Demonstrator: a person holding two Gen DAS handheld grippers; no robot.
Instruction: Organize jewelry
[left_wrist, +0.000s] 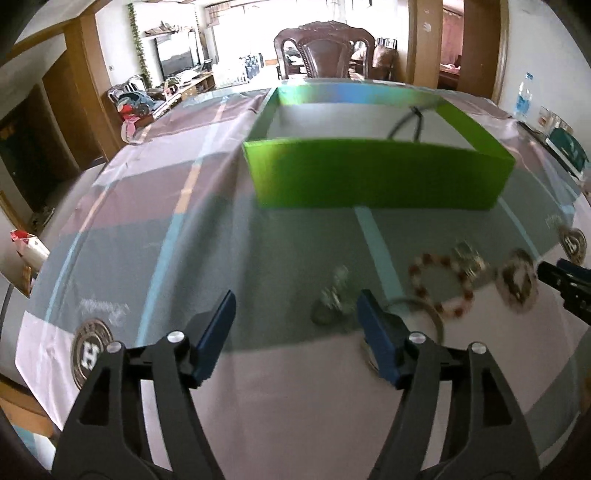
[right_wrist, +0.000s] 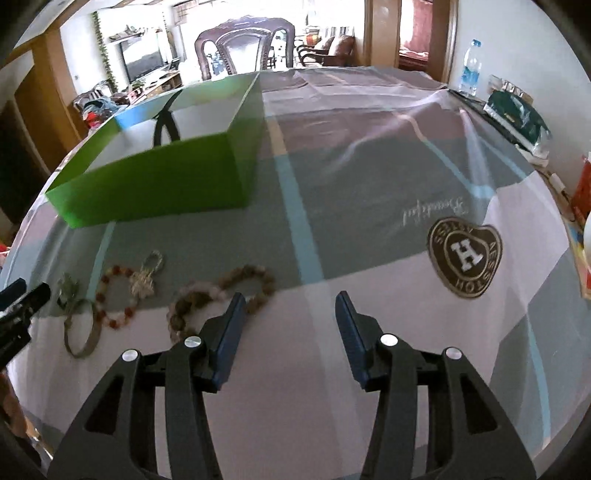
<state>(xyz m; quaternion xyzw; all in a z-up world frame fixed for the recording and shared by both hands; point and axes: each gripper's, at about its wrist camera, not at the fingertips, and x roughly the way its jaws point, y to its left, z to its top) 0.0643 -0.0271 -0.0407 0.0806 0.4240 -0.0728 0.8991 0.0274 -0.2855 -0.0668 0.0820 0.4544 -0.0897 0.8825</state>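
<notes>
A green open box (left_wrist: 376, 177) (right_wrist: 155, 181) stands on the tablecloth with a dark cord (left_wrist: 413, 122) inside it. In front of it lie a red-and-white bead bracelet (left_wrist: 441, 284) (right_wrist: 116, 295), a silvery charm (left_wrist: 469, 262) (right_wrist: 144, 280), a brown bead bracelet (left_wrist: 517, 280) (right_wrist: 221, 295), a thin metal bangle (left_wrist: 424, 314) (right_wrist: 83, 332) and a small silvery piece (left_wrist: 334, 295) (right_wrist: 68, 286). My left gripper (left_wrist: 295, 299) is open above the silvery piece, not touching it. My right gripper (right_wrist: 290, 297) is open over bare cloth, its left finger beside the brown beads.
The patterned tablecloth (right_wrist: 369, 184) carries a round H emblem (right_wrist: 465, 254) (left_wrist: 90, 350). A dark wooden chair (left_wrist: 325, 48) stands behind the table. A water bottle (right_wrist: 471, 66) and a green packet (right_wrist: 517, 110) sit at the far right edge.
</notes>
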